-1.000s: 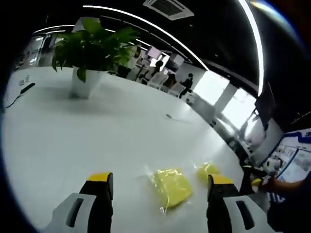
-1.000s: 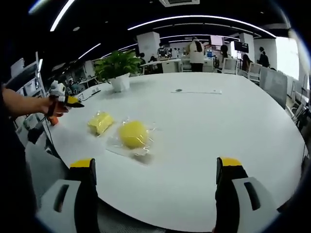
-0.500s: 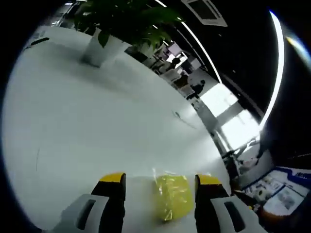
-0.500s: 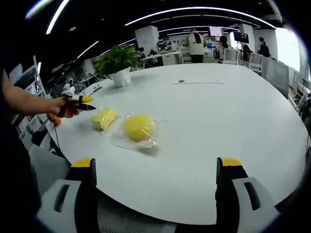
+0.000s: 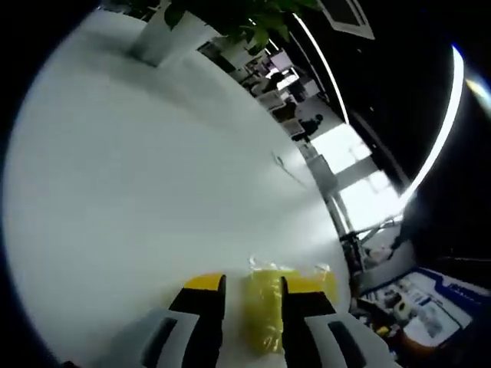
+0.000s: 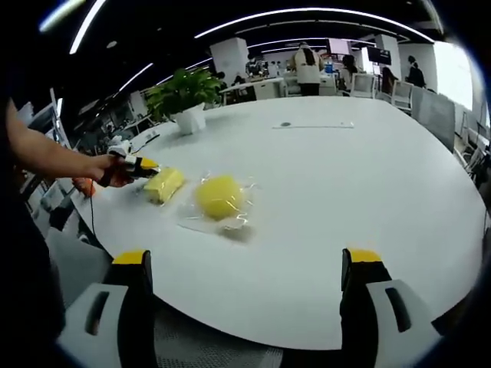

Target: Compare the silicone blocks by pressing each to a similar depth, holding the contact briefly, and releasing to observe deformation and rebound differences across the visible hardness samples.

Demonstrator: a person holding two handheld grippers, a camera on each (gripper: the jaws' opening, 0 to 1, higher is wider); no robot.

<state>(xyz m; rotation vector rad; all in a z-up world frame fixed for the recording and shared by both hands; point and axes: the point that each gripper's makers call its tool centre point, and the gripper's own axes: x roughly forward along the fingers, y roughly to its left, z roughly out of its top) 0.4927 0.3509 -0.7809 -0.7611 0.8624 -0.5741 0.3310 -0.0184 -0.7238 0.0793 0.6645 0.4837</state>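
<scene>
A rectangular yellow silicone block (image 5: 265,318) in clear wrap lies on the white table (image 5: 153,192). My left gripper (image 5: 253,285) has its yellow-tipped jaws closed in on the block's two sides, with the block filling the gap. In the right gripper view a person's hand holds that left gripper (image 6: 136,165) against the near end of the rectangular block (image 6: 166,184). A round yellow block (image 6: 219,195) in a clear bag lies just to its right. My right gripper (image 6: 245,259) hangs wide open over the table's near edge, nothing between its jaws.
A potted plant (image 6: 186,103) stands at the far left of the round white table (image 6: 368,184); its white pot (image 5: 165,38) is also in the left gripper view. A thin flat item (image 6: 311,125) lies far back. People and desks fill the background.
My left gripper has come down onto the rectangular block and its jaws have narrowed from wide open to close around it. The right gripper has held still and open.
</scene>
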